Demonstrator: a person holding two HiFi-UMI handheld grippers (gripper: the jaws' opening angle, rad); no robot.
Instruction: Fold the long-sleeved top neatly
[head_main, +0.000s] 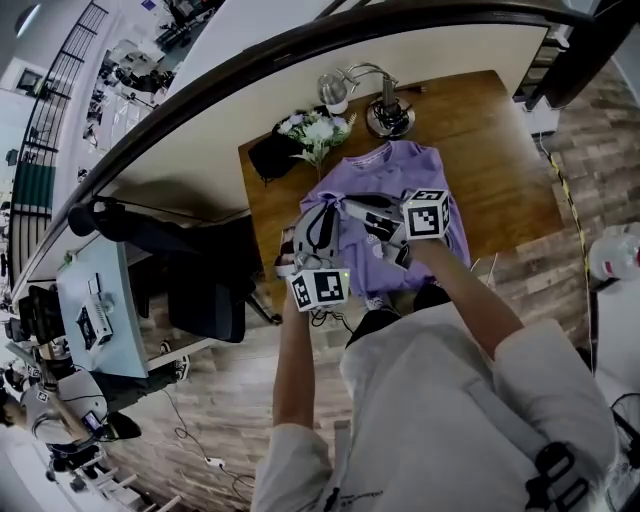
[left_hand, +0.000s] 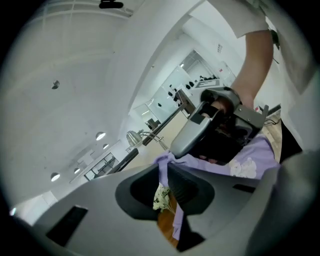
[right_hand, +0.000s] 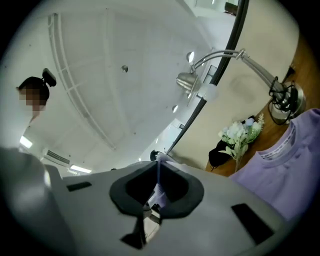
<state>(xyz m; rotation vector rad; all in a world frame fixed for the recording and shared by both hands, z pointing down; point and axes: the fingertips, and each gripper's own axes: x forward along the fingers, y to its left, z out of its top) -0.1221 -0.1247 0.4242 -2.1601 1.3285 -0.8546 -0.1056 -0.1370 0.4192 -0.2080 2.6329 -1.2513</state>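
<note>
Lilac cloth of the long-sleeved top (head_main: 395, 170) is pinched in the closed jaws of the left hand-held gripper (left_hand: 167, 192), raised above the wooden bench (head_main: 500, 150) where the rest of the top lies spread. The right hand-held gripper (right_hand: 156, 187) is also clamped, seemingly on a thin edge of the same cloth. Such a slim bite could slip, dropping the fold askew, and a hard pull might drag the top towards the flowers (head_main: 318, 130).

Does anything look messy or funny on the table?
Nothing is spilled or broken. Only the purple top looks rumpled: the left gripper and right gripper each pinch its fabric, so it is bunched, not flat.
</note>
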